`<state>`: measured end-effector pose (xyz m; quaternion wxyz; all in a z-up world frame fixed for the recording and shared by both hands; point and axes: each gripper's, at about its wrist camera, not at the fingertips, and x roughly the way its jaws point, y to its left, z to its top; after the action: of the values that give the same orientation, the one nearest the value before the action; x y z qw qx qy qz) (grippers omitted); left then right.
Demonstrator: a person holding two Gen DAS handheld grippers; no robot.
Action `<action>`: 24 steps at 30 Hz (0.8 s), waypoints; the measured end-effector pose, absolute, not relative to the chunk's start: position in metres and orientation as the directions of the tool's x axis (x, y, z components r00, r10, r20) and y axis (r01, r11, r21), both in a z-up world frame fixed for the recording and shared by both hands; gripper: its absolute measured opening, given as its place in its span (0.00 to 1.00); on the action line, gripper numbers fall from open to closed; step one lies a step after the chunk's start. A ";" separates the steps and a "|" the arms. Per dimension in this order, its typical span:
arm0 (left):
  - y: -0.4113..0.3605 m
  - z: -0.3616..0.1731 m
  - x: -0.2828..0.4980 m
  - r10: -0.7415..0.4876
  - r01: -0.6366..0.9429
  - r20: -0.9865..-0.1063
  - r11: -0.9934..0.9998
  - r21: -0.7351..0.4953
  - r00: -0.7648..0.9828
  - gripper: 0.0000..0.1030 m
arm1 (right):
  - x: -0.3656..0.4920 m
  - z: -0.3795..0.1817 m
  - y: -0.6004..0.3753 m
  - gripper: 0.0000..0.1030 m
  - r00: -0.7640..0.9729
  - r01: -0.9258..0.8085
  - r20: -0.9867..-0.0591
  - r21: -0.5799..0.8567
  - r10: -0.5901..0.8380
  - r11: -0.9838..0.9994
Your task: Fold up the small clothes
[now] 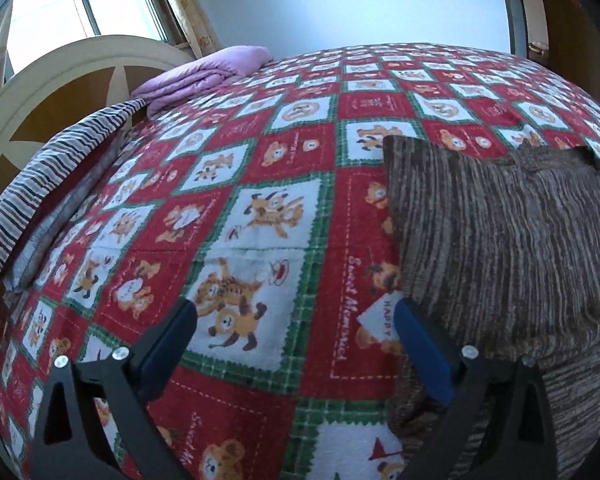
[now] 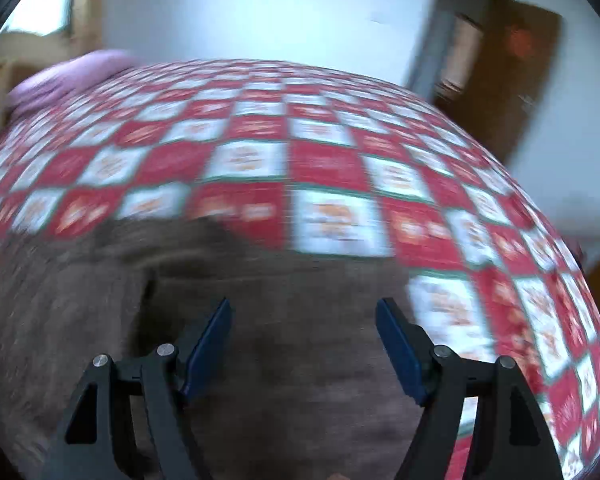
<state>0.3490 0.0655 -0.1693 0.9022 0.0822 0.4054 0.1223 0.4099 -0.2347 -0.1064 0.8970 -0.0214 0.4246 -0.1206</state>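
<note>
A brown, finely striped knitted garment (image 1: 508, 232) lies on the bed at the right of the left wrist view, its top layer folded over with a straight left edge. My left gripper (image 1: 296, 312) stands wide open just left of that edge, over the bedspread, with nothing between its blue pads. In the blurred right wrist view the same brown garment (image 2: 284, 360) fills the lower half. My right gripper (image 2: 304, 316) hangs open above it, and no cloth is between its pads.
A red, white and green bear-print bedspread (image 1: 260, 184) covers the bed. A folded purple quilt (image 1: 204, 76) and a striped pillow (image 1: 40, 184) lie at the headboard (image 1: 60, 92). A window is at the upper left. A brown door (image 2: 500, 80) stands beyond the bed's far right.
</note>
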 end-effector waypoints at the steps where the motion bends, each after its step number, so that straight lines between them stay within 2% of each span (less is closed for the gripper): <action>1: 0.065 -0.170 0.349 0.287 -0.154 -0.712 0.957 0.247 0.641 0.98 | 0.405 -0.103 -0.241 0.72 0.618 0.186 -0.762 -0.099 -0.195 0.978; 5: 0.065 -0.170 0.349 0.285 -0.154 -0.713 0.957 0.245 0.640 0.99 | 0.375 -0.100 -0.227 0.71 0.642 0.021 -0.765 0.076 0.044 0.997; 7: 0.065 -0.170 0.349 0.285 -0.156 -0.714 0.958 0.242 0.639 0.99 | 0.365 -0.106 -0.208 0.52 0.615 -0.072 -0.770 0.158 0.168 0.985; 8: 0.066 -0.170 0.349 0.283 -0.155 -0.715 0.958 0.241 0.639 0.99 | 0.361 -0.107 -0.200 0.48 0.607 -0.107 -0.770 0.167 0.197 0.980; 10: 0.067 -0.170 0.348 0.276 -0.154 -0.720 0.960 0.232 0.636 0.99 | 0.354 -0.113 -0.176 0.32 0.591 -0.175 -0.775 0.149 0.225 0.973; 12: 0.071 -0.171 0.345 0.257 -0.152 -0.737 0.966 0.208 0.625 0.99 | 0.348 -0.123 -0.162 0.24 0.564 -0.218 -0.795 0.117 0.223 0.969; 14: 0.078 -0.172 0.340 0.227 -0.152 -0.755 0.974 0.169 0.615 0.99 | 0.340 -0.135 -0.155 0.22 0.518 -0.239 -0.833 0.076 0.193 0.968; 17: 0.090 -0.174 0.332 0.180 -0.160 -0.777 0.982 0.103 0.603 1.00 | 0.316 -0.135 -0.154 0.21 0.524 -0.290 -0.836 0.004 0.162 0.957; 22: 0.111 -0.167 0.330 0.088 -0.167 -0.805 0.986 -0.015 0.587 1.00 | 0.296 -0.127 -0.182 0.21 0.539 -0.263 -0.822 0.044 0.185 0.964; 24: 0.115 -0.152 0.333 0.084 -0.170 -0.772 0.985 -0.031 0.630 1.00 | 0.287 -0.125 -0.194 0.22 0.574 -0.231 -0.804 0.024 0.156 0.973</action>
<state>0.3328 0.1149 -0.1525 0.9015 -0.0507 0.4240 0.0707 0.2873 -0.1941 -0.1254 0.8863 -0.0417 0.4482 0.1093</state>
